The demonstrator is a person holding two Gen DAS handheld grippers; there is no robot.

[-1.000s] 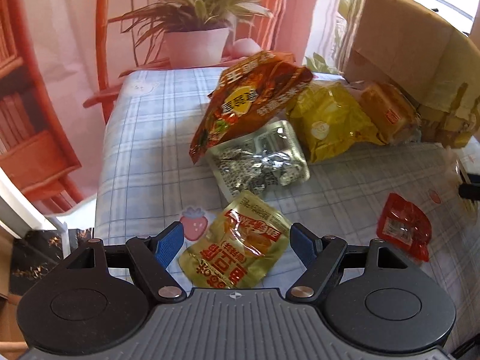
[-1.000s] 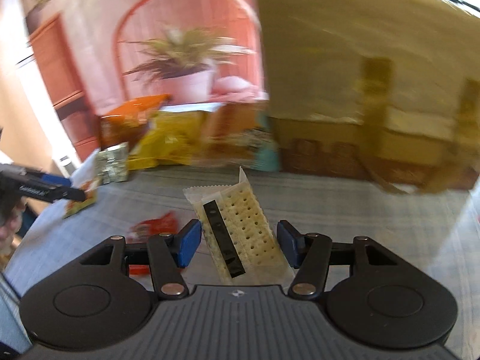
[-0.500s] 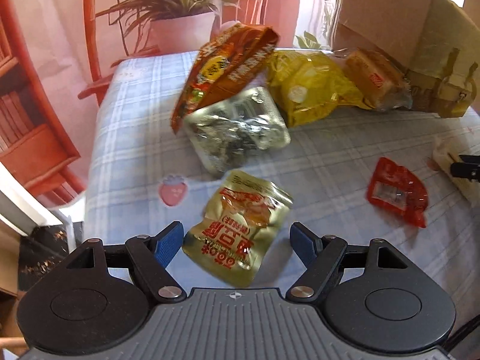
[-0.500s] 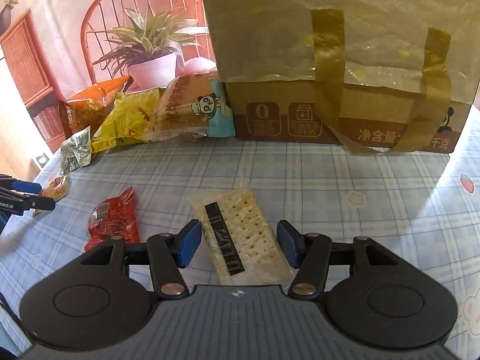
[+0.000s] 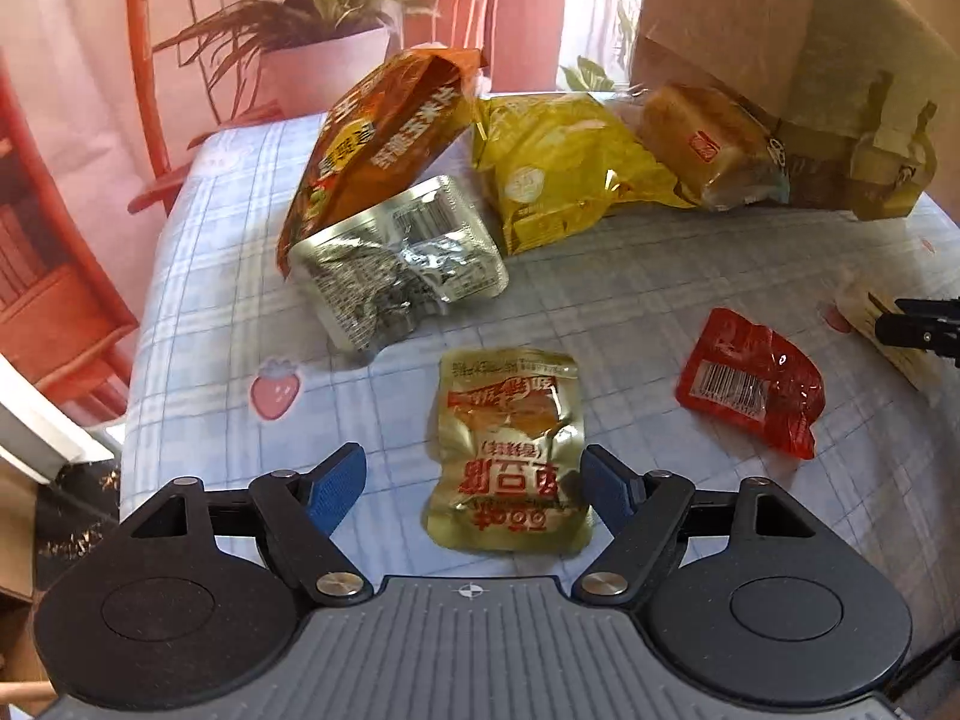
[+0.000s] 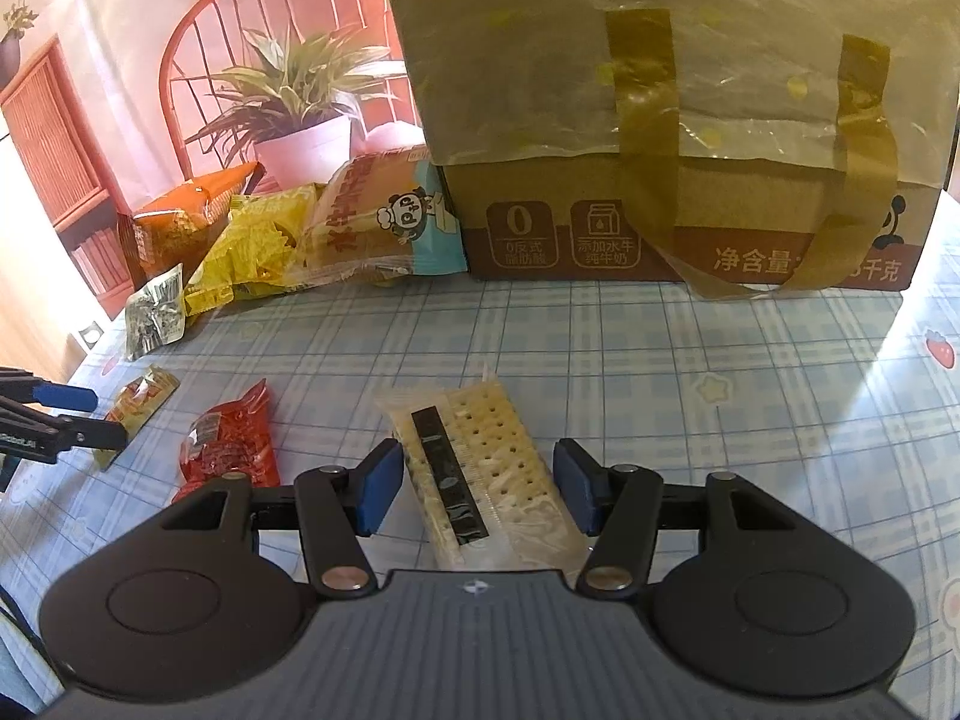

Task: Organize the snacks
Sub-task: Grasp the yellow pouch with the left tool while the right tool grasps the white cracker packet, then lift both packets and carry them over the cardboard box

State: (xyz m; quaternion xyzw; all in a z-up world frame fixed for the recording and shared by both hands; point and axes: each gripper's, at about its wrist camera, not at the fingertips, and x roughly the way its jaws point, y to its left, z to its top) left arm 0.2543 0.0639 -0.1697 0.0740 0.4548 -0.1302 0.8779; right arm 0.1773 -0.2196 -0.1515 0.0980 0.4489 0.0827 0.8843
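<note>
Left gripper (image 5: 474,489) was spread wide over a flat gold foil snack pouch (image 5: 510,450) at lower centre, pads clear of it. Right gripper (image 6: 471,495) straddled a clear-wrapped cracker packet (image 6: 480,468) at lower centre, blue pads not pressing it. Crinkled red sachet (image 6: 231,450) lay left on the blue checked tablecloth (image 6: 690,360).

The near end of the clear-wrapped cracker packet (image 6: 486,474) disappears under the right claw's (image 6: 471,495) body. The tall brown cardboard box (image 6: 690,228) is cut off at the top edge. The small gold foil pouch (image 6: 141,405), possibly partly behind the left claw (image 6: 90,420), is too small to read.
</note>
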